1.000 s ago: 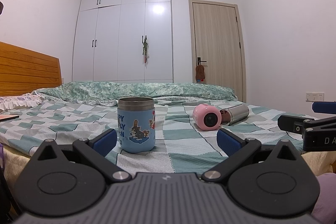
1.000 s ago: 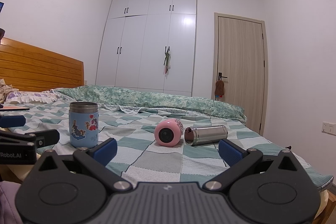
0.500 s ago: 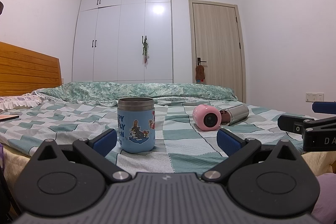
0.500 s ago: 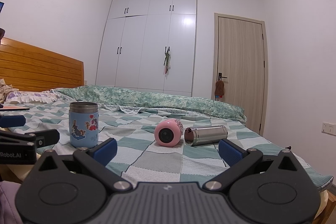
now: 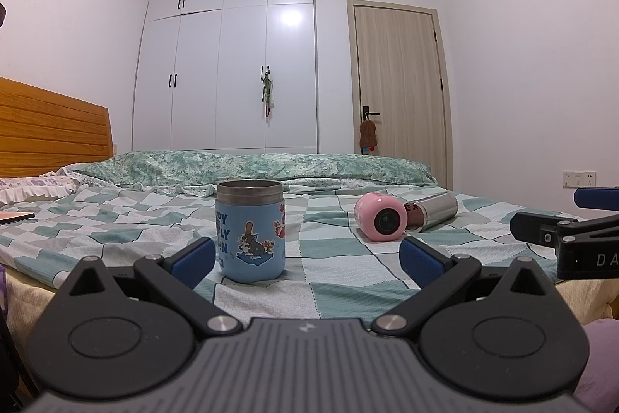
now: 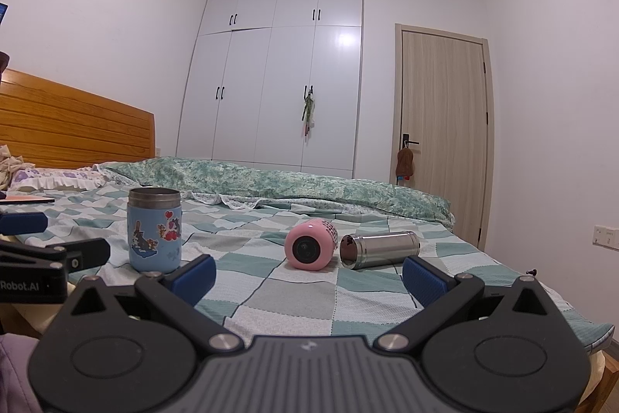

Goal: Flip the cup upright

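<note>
Step in hand: approach not yet begun; both grippers hover at the near edge of the checked green-and-white bed (image 6: 294,300).
Left gripper (image 5: 307,258): fingers spread wide, holding nothing.
Right gripper (image 6: 309,271): fingers spread wide, empty.
Upright already: blue cartoon-sticker steel cup (image 5: 250,230), standing near the left gripper.
Task's cups: pink round-bodied cup (image 6: 310,245) and plain stainless-steel cylinder cup (image 6: 379,250) lie on their sides mid-bed, just beside each other.
Next move, judged: the right gripper reaches forward, closes across one lying body, then tips it mouth-up.
Hard to tell: whether the two lying cups touch; the pink cup's far end is hidden.
</note>
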